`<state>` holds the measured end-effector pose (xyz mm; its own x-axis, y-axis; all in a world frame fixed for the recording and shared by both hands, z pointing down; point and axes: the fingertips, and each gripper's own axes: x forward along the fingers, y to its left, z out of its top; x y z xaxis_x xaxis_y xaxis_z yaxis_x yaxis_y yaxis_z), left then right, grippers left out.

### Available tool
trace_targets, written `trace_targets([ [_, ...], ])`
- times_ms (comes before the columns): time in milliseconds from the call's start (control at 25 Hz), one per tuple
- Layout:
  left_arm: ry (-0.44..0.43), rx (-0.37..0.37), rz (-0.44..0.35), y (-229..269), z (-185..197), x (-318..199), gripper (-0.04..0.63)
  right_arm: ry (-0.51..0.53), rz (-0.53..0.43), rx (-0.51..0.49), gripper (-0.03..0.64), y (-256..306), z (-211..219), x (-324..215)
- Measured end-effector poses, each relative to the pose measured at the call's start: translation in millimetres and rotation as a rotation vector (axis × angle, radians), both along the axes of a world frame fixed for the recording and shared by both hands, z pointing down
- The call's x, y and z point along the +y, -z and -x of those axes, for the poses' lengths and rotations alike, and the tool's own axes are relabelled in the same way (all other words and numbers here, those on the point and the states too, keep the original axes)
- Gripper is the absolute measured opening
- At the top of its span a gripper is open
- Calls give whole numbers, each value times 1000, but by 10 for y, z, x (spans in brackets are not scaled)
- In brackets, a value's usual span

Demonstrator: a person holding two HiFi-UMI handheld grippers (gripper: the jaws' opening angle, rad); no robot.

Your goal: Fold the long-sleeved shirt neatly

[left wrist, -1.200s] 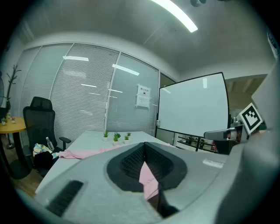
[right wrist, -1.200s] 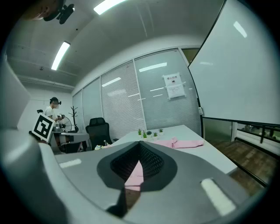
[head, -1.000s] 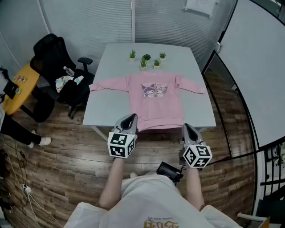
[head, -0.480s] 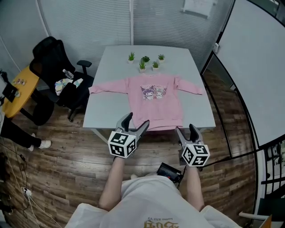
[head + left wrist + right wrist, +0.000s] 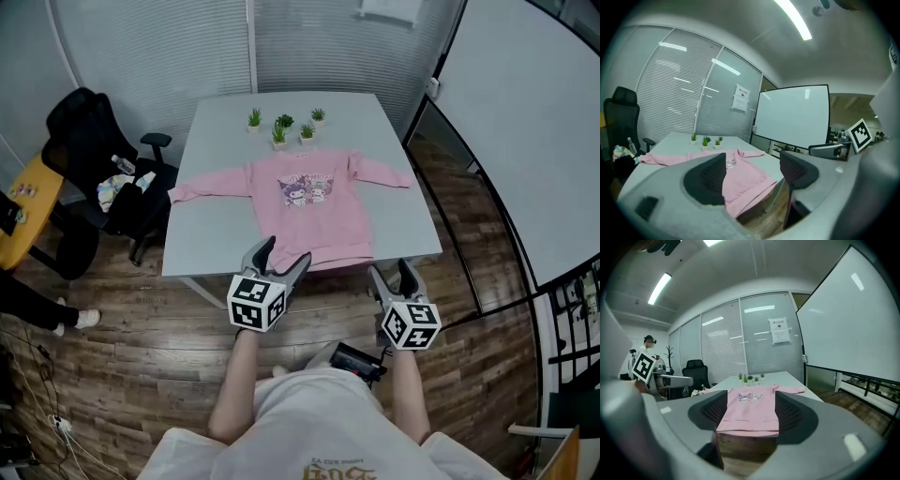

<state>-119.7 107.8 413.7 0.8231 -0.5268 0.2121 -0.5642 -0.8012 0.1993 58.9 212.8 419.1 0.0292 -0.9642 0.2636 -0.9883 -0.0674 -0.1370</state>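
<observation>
Change: a second ago both pairs of jaws were shut. Now the left gripper (image 5: pixel 284 255) holds its jaws wide apart, and the right gripper (image 5: pixel 390 272) has its jaws opening. Nothing lies between either pair.
Shirt since then: the long-sleeved shirt (image 5: pixel 309 211) lies just as it did, not folded.
Grippers' place: both hang over the wooden floor (image 5: pixel 141 356), just short of the near edge of the surface (image 5: pixel 211 239), and touch nothing.
Near edge: the shirt's hem reaches this edge and droops slightly over it, between the two grippers.
Left edge: the left sleeve's cuff runs out to it. An office chair (image 5: pixel 84 131) stands close beside.
Right edge: the right sleeve stops short of it. A large white board (image 5: pixel 525 141) stands beyond.
Far side: small potted plants (image 5: pixel 281 127) stand in a cluster just past the collar.
Open room: bare surface on both sides of the shirt's body, below the sleeves.
Shirt's look: pink, front up, sleeves spread out sideways, cartoon print on the chest, ribbed hem.
</observation>
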Motion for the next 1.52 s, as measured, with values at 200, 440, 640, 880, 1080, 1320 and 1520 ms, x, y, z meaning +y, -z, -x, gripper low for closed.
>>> trace_targets([
  [200, -82, -60, 14, -89, -289, -3, 357, -57, 14, -4, 309, -22, -204, 106],
  [440, -127, -104, 8, -175, -705, -237, 359, -89, 3, -44, 308, -87, -514, -109],
  [640, -131, -128, 5, -224, -1065, -651, 359, -41, -47, -82, 281, -115, -773, -566],
  [880, -105, -128, 74, -288, -1617, -1221, 378, -44, -24, -103, 282, -171, -1407, -1138],
  [1080, -90, -126, 109, -375, -2037, -1556, 380, -29, 14, -119, 282, -275, -1867, -1529],
  [1320, -88, -62, 157, -450, -2469, -1852, 397, -11, 68, -149, 282, -501, -2273, -1873],
  [1520, -59, -103, 180, -631, -2664, -2080, 397, 7, 118, -168, 281, -729, -2530, -2128],
])
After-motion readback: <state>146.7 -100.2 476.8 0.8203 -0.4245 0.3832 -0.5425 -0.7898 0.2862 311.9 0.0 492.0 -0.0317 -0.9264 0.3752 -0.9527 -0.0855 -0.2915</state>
